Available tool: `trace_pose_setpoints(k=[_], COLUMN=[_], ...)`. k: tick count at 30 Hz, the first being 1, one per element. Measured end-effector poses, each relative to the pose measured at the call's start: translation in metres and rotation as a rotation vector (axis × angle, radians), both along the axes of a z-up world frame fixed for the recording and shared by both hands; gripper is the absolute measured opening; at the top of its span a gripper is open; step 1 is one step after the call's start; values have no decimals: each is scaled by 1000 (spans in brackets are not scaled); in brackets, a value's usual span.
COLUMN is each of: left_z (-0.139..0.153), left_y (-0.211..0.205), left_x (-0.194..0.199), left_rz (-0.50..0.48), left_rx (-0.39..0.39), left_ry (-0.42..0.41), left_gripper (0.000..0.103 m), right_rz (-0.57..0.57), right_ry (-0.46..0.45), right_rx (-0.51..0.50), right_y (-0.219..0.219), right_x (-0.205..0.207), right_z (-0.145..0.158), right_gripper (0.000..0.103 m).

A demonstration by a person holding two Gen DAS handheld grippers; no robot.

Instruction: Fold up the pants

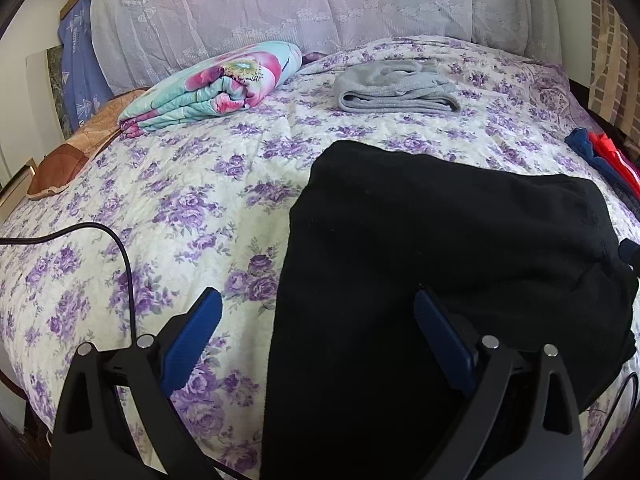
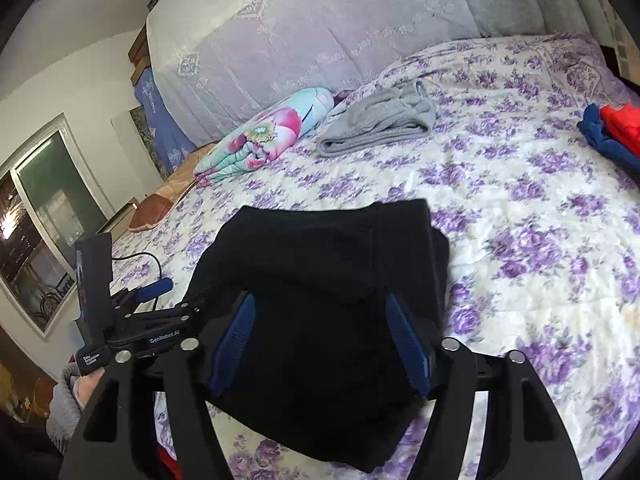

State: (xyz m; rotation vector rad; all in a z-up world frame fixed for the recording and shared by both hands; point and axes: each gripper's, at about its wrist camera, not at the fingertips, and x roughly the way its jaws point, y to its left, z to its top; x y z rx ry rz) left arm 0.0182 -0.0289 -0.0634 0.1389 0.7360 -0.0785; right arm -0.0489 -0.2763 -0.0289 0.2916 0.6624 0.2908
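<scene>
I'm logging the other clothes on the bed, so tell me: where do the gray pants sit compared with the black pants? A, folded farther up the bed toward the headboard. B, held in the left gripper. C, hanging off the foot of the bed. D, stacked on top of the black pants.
A: the gray pants lie folded on the floral bedspread beyond the black pants, apart from them, near the headboard.

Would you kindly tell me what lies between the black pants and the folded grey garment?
Only bare floral bedspread lies between the black pants and the grey garment; both wrist views show it.
</scene>
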Motion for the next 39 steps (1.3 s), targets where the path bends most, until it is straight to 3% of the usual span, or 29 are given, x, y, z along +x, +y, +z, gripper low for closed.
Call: trace_pose_setpoints(k=[7, 23, 28, 36, 39], left_z=[12, -3, -10, -24, -24], left_y=[4, -7, 3, 29, 30], left_x=[-6, -3, -1, 2, 4], left_rz=[-2, -33, -49, -115, -144], left_rx=[-6, -6, -79, -264, -271], left_ry=[-16, 37, 65, 173, 184], left_gripper=[95, 98, 98, 98, 95], right_rz=[-73, -30, -24, -18, 0], right_ry=[39, 181, 213, 228, 225], right_rx=[69, 180, 194, 200, 221], right_y=[-34, -43, -42, -43, -43], right_x=[5, 41, 47, 52, 59], right_z=[-1, -29, -36, -41, -44], right_gripper=[79, 83, 83, 83, 83])
